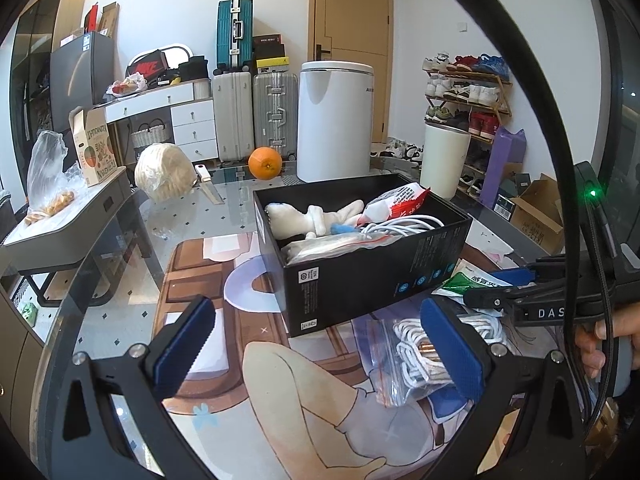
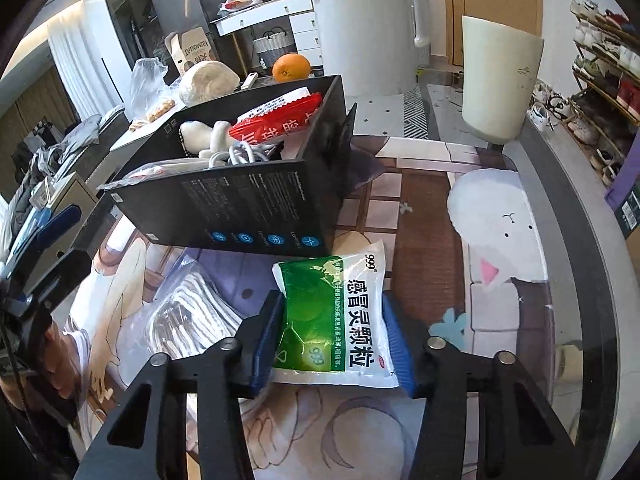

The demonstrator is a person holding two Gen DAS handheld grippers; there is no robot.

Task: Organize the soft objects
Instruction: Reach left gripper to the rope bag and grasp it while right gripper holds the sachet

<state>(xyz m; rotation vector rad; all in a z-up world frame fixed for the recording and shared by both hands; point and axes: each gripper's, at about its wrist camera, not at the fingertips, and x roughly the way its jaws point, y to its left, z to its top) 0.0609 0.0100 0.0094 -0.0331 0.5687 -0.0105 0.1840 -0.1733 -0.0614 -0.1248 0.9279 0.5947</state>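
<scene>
A black box [image 1: 372, 276] stands on the printed mat and holds a white plush toy [image 1: 298, 216], a red-and-white packet [image 1: 400, 202] and white cables. My left gripper [image 1: 316, 344] is open and empty, just in front of the box. A clear zip bag of white cord [image 1: 404, 356] lies by its right finger. My right gripper [image 2: 334, 340] is shut on a green-and-white medicine pouch [image 2: 336, 316], low over the mat beside the box [image 2: 248, 204]. The zip bag [image 2: 188, 320] lies to its left. The right gripper also shows in the left wrist view [image 1: 500, 288].
An orange [image 1: 265, 163], a wrapped round bundle [image 1: 164, 172] and a knife lie behind the box. A white appliance [image 1: 334, 120] and a white cup [image 2: 496, 80] stand at the back. The glass table edge [image 2: 568, 248] curves on the right.
</scene>
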